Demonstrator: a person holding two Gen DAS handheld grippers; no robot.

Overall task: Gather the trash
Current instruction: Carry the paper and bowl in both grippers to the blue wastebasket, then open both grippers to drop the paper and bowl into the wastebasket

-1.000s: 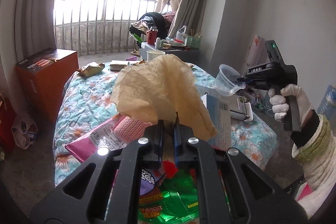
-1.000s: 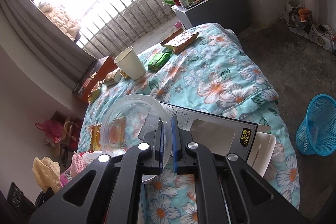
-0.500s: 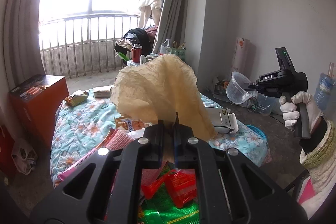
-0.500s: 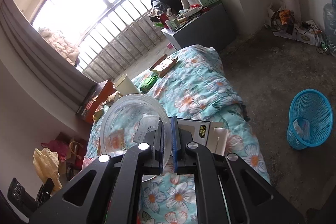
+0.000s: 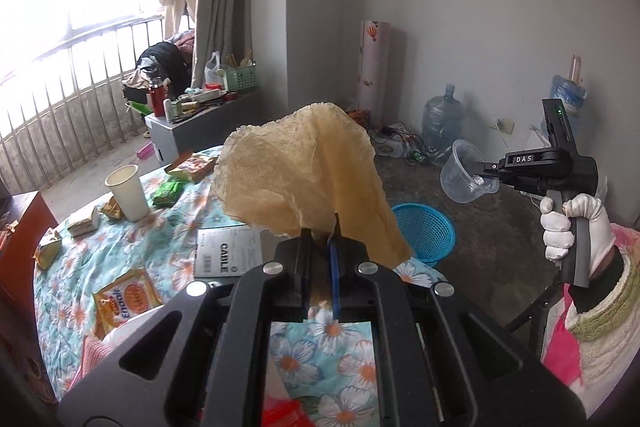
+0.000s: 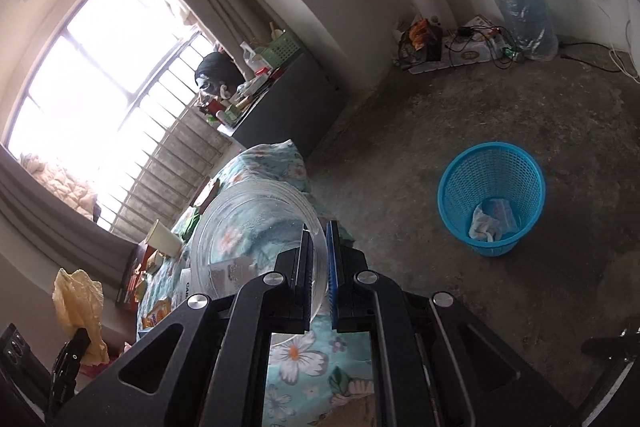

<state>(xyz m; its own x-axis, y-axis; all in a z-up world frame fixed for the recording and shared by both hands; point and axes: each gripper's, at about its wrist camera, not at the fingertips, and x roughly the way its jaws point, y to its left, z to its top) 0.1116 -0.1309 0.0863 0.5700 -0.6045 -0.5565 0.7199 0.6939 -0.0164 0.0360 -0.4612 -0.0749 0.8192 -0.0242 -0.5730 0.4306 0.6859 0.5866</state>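
- While clamped shut, the left tool (image 5: 320, 241) grips the lower edge of a crumpled tan paper sheet (image 5: 304, 171); the sheet stands upright above the jaws, over the floral bedspread (image 5: 120, 247).
- The right tool (image 6: 319, 239) is clamped on the rim of a clear plastic bowl (image 6: 248, 243); one jaw sits inside the wall, the other outside. The bowl is held clear of the bed, tilted on its side, with no visible contents.
- On the concrete floor (image 6: 460, 131) just beside the bed stands a blue mesh basket (image 6: 491, 195), upright, holding a crumpled white wrapper or bag (image 6: 490, 223) at its bottom.
- On the bedspread: an upright white paper cup (image 5: 127, 191), a green packet (image 5: 168, 190), an orange snack packet (image 5: 124, 301), a flat box marked CABLE (image 5: 228, 255).
- A large water bottle (image 6: 522, 15) stands against the far wall.
- A white-gloved right hand (image 5: 572, 227) grips the right tool's handle in a fist, the tool pointing left in the left wrist view, above the floor near the basket.
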